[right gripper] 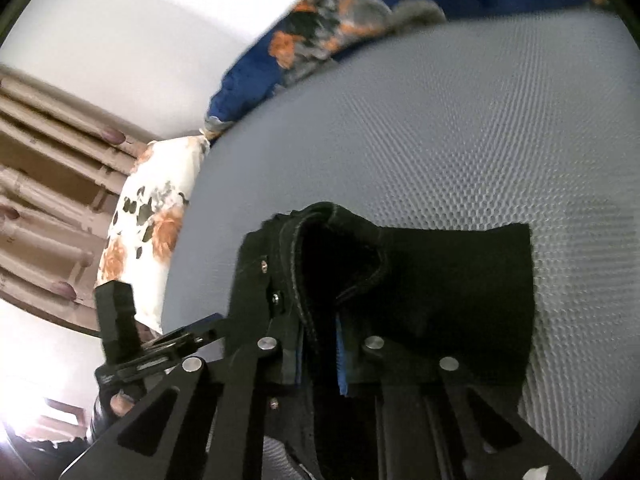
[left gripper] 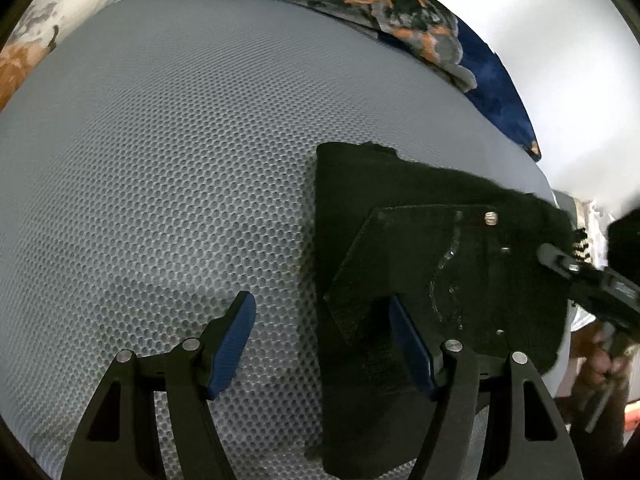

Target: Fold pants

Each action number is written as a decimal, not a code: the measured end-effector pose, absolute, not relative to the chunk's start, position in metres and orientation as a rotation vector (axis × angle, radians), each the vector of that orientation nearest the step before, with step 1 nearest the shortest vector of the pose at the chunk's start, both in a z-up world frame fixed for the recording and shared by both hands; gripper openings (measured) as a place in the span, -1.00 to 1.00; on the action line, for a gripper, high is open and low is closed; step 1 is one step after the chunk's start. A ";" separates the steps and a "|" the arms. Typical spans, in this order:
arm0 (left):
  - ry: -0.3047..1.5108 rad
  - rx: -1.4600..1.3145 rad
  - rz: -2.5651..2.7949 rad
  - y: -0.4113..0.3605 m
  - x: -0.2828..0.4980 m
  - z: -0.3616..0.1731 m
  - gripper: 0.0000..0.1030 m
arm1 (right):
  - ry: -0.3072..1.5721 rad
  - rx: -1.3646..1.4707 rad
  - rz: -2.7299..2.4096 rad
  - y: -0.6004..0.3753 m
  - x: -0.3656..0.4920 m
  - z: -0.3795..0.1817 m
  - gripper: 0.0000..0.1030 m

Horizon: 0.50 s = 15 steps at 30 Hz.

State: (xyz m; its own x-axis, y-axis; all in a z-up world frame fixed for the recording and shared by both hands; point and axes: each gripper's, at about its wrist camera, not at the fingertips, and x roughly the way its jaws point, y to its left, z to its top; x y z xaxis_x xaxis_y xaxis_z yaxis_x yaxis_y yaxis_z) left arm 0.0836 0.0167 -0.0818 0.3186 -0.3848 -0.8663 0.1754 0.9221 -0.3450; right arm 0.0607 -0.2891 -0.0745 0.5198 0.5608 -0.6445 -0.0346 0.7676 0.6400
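From the left wrist, the left gripper stands wide open and holds nothing, its right finger over the edge of the black pants, which lie folded on the grey mesh mattress. From the right wrist, the right gripper has its fingers closed on the pants' waistband, beside a floral pillow.
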 end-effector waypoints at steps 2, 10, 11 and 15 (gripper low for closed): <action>1.184 -0.192 -0.386 0.011 0.086 -0.079 0.35 | 0.956 0.607 0.366 -0.292 0.049 -0.064 -0.78; 1.131 -0.148 -0.431 -0.009 0.092 -0.066 0.35 | 0.996 0.653 0.202 -0.338 0.029 -0.102 -0.79; 1.132 -0.141 -0.432 -0.012 0.094 -0.068 0.35 | 1.020 0.651 0.181 -0.341 0.032 -0.114 -0.79; 1.166 -0.055 -0.401 -0.027 0.101 -0.087 0.35 | 1.041 0.642 0.134 -0.344 0.039 -0.137 -0.68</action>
State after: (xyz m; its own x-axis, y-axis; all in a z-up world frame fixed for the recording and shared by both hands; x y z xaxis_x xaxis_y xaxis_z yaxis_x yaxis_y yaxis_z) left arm 0.1013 -0.0268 -0.0871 0.3316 -0.3349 -0.8820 0.2784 0.9280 -0.2477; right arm 0.0387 -0.3439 -0.1366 0.5155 0.3968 -0.7595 0.1915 0.8106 0.5534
